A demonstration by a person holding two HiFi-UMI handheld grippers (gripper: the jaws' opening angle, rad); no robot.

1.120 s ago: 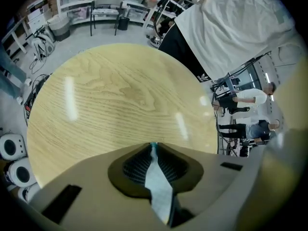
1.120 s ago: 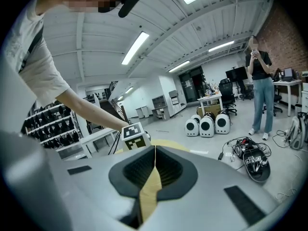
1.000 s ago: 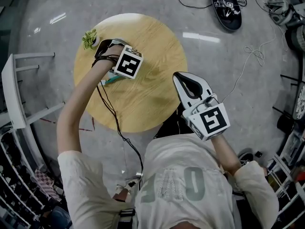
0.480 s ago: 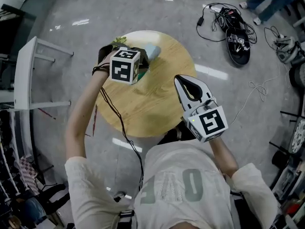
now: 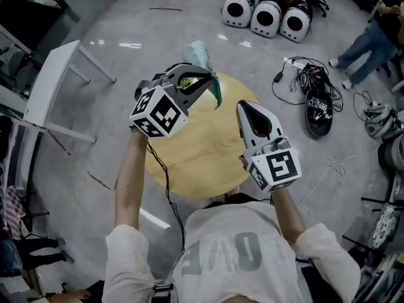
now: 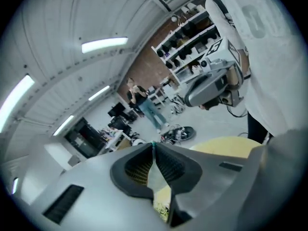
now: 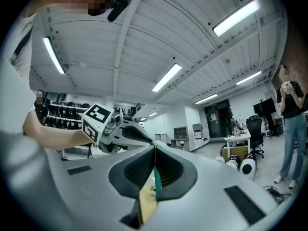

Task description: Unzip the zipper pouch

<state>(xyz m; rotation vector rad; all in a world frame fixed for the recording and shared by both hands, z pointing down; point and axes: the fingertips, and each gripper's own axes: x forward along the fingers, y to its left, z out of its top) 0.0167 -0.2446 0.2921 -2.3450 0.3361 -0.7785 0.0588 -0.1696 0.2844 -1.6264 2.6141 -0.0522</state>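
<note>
A pale teal zipper pouch [image 5: 201,55] hangs in the air over the far edge of the round wooden table [image 5: 196,150]. My left gripper [image 5: 205,74] is shut on it, and its dark edge trails down toward the right. In the left gripper view the pale fabric [image 6: 153,179] sits pinched between the jaws of that gripper [image 6: 153,146]. My right gripper [image 5: 245,106] is shut with nothing in it, a short way right of the pouch and not touching it. In the right gripper view its jaws [image 7: 154,144] are closed, and a teal strip [image 7: 157,184] shows through the gap.
A small green plant [image 5: 187,81] shows by the left gripper's jaws. A white rack [image 5: 53,87] stands at the left. Three white round devices [image 5: 265,14], cables and a black tray [image 5: 315,109] lie on the floor beyond. A person [image 5: 372,40] stands at the far right.
The left gripper has risen off the table's far left side and swung right with the pouch in it. The right gripper has barely moved. The head view has tilted up.
</note>
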